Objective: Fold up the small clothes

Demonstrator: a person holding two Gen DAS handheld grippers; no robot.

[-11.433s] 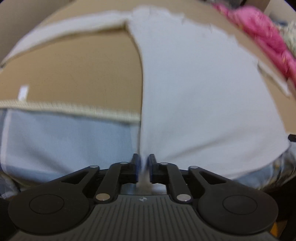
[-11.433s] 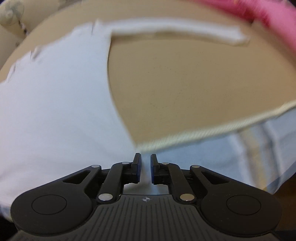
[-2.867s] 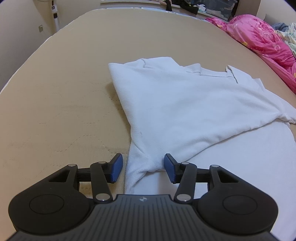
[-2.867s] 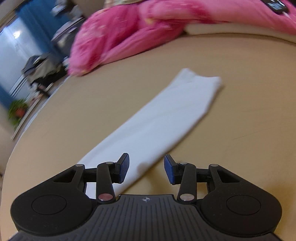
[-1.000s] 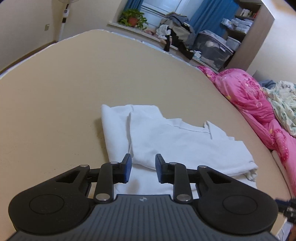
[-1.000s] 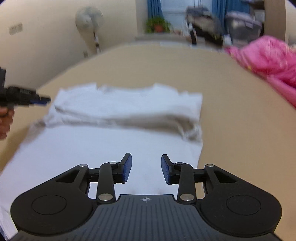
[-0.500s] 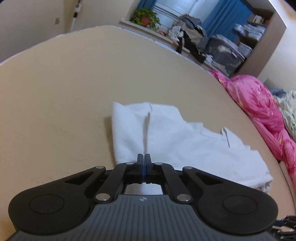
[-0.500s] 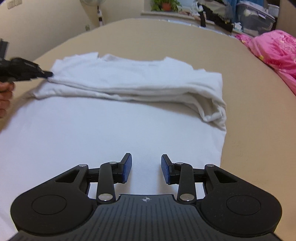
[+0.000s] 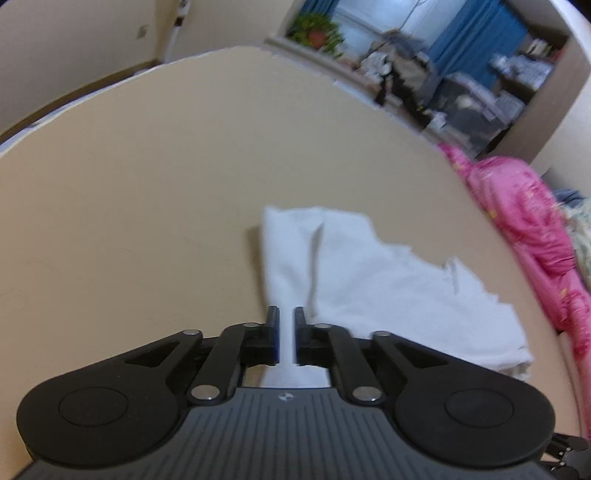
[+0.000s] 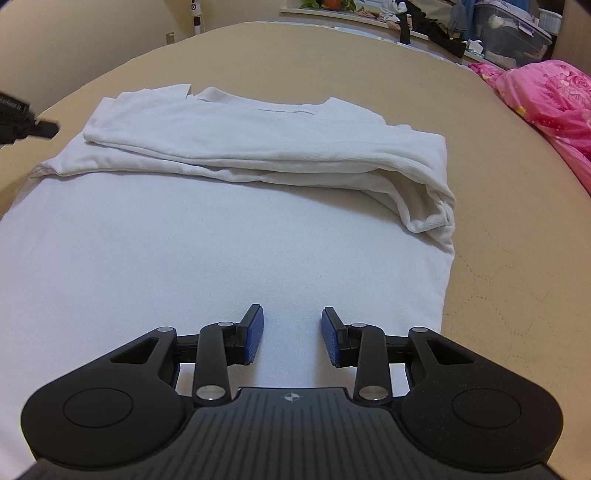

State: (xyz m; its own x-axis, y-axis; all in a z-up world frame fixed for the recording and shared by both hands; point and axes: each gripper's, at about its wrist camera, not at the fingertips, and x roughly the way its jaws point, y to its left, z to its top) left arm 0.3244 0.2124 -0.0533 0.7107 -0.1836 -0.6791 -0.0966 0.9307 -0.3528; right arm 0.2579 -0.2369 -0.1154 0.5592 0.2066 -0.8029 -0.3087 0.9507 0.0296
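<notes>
A white shirt (image 10: 229,147) lies on the tan bed sheet (image 10: 498,295), its top half folded down over the flat lower part. My right gripper (image 10: 291,317) hovers open just above the flat lower part, with only the cloth's surface beneath its fingers. In the left wrist view my left gripper (image 9: 286,314) points at the shirt's (image 9: 369,280) near left corner. Its jaws are opening and stand a narrow gap apart; white cloth shows through the gap, but the pads do not press on it. The right wrist view shows the left gripper (image 10: 40,128) just off the shirt's left edge.
A pink quilt (image 9: 524,229) is bunched along the bed's right side, also the pink quilt (image 10: 546,96) at the upper right. Beyond the bed's far edge are a sill with a plant (image 9: 314,33) and storage boxes (image 10: 509,40). Bare sheet (image 9: 129,221) lies left of the shirt.
The left jaws closed fully half a second ago and have now parted a little, letting the cloth edge go as the gripper shifted. The right gripper sank toward the shirt, then held still.
</notes>
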